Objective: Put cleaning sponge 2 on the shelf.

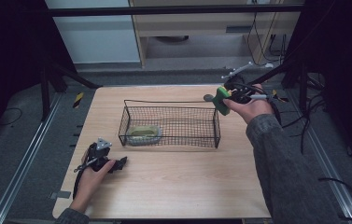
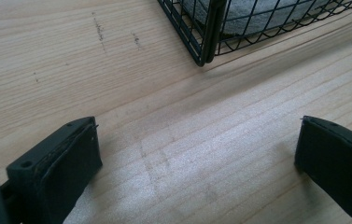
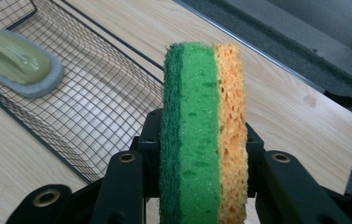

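Right gripper view: my right claw (image 3: pixel 204 186) pinches the sponge (image 3: pixel 205 126) upright beside the basket (image 3: pixel 94 116). My left claw (image 2: pixel 197 163) gapes empty over the counter (image 2: pixel 164 116).

brush (image 1: pixel 144 132) in basket (image 1: pixel 171 105) left end; sponge (image 1: pixel 221 99) above right end.

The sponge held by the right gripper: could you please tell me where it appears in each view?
High view: the sponge is upper right, just past the wire basket's right end.
Left gripper view: not in it; a basket corner sits at the top.
Right gripper view: centre, upright.
Shared landmark: the wire basket.
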`<state>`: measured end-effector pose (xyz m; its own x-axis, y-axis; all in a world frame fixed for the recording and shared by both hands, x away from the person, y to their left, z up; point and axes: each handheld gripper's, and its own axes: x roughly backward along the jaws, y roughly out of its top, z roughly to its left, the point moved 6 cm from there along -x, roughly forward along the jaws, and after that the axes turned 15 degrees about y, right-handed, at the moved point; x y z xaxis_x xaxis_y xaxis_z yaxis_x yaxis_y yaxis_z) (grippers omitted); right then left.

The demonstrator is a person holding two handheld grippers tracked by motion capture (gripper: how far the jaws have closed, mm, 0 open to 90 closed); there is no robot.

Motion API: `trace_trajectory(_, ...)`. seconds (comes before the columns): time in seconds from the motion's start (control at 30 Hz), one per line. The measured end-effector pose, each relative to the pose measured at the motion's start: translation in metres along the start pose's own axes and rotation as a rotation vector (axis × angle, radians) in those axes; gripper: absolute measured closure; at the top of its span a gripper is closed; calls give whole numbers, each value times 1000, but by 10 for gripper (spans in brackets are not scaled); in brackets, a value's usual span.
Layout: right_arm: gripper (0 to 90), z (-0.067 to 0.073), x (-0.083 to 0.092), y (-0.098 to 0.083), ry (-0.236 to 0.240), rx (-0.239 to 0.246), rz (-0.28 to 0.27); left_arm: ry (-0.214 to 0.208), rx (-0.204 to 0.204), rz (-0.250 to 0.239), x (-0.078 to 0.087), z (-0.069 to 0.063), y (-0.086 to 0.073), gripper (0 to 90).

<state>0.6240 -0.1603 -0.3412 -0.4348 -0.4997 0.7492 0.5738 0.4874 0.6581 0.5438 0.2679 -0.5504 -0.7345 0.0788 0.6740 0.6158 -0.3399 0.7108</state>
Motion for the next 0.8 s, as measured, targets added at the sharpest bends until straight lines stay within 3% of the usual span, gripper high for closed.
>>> trace_trajectory(0.17, 643, 4, -10, 4, 24, 7, 3, 0, -1, 0, 0, 0, 0, 0)
trace_trajectory(0.3, 643, 6, -29, 1, 71, 8, 34, -1, -3, 0, 0, 0, 0, 0)
trace_trajectory(0.57, 643, 3, -56, -5, 111, -1, 51, -1, -2, 0, 0, 0, 0, 0)
trace_trajectory(0.8, 643, -1, -68, -7, 113, 4, 63, -1, -1, -2, 0, 0, 0, 0)
